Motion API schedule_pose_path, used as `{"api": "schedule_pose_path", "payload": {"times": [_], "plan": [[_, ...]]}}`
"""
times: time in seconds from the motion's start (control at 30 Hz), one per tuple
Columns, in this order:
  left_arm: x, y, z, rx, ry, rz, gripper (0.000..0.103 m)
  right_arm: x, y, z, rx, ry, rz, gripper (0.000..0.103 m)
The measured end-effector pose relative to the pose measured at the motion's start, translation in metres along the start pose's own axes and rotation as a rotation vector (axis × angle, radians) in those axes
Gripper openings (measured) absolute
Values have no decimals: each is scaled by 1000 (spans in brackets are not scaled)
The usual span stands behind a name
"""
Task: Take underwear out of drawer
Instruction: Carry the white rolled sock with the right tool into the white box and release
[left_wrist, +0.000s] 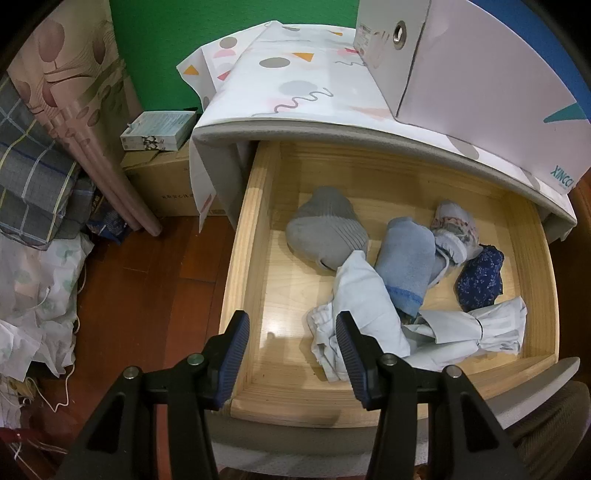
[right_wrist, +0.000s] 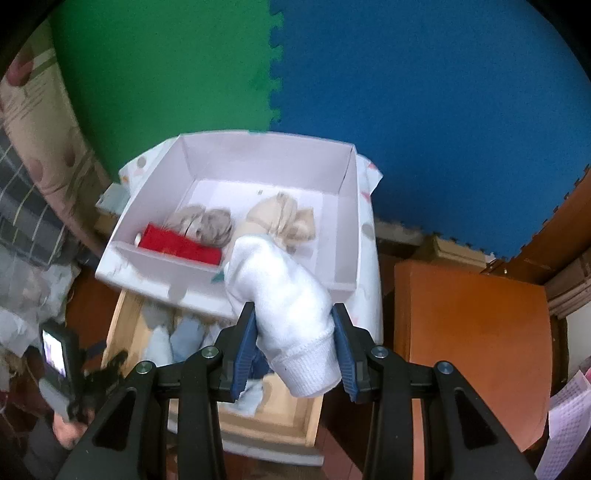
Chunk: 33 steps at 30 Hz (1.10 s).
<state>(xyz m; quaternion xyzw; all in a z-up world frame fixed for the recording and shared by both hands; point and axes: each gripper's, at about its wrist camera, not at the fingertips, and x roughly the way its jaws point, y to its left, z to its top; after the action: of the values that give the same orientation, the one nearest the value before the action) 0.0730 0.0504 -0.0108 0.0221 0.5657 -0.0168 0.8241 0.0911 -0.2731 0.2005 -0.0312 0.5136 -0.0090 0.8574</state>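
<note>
Jaws of the right gripper (right_wrist: 295, 343) clench a white sock (right_wrist: 288, 306), hiding part of the drawer (right_wrist: 291, 413) at lower centre; left gripper (left_wrist: 291, 347) hangs released above it.

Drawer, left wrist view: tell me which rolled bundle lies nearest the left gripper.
The white cloth bundle, right beside the left gripper, by its right fingertip at the drawer's front. The grey, light blue and dark blue floral bundles lie farther back.

Green mat (right_wrist: 162, 74) and blue mat (right_wrist: 424, 103) back the scene. An orange chair seat (right_wrist: 469, 343) sits at three o'clock; folded plaid bedding (left_wrist: 33, 177) at nine.
</note>
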Motion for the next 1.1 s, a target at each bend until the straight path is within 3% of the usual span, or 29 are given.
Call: {"api": "schedule_pose_path", "payload": {"times": [0.23,0.67,0.97,1.03,1.1], "plan": [[0,0,0,-7,-4,8,50,34,4,31,3,28,-61,37],[-1,0,0,-1,-3,16,50,91,14,50,-4,104,-110,38],[-1,0,0,2,-1,16,50,99,10,53,30,108,-88,48],[-1,0,0,4,0,20,50,98,9,53,38,110,-68,60],[0,-1,-1,9,2,25,50,97,9,53,38,104,-65,60]]}}
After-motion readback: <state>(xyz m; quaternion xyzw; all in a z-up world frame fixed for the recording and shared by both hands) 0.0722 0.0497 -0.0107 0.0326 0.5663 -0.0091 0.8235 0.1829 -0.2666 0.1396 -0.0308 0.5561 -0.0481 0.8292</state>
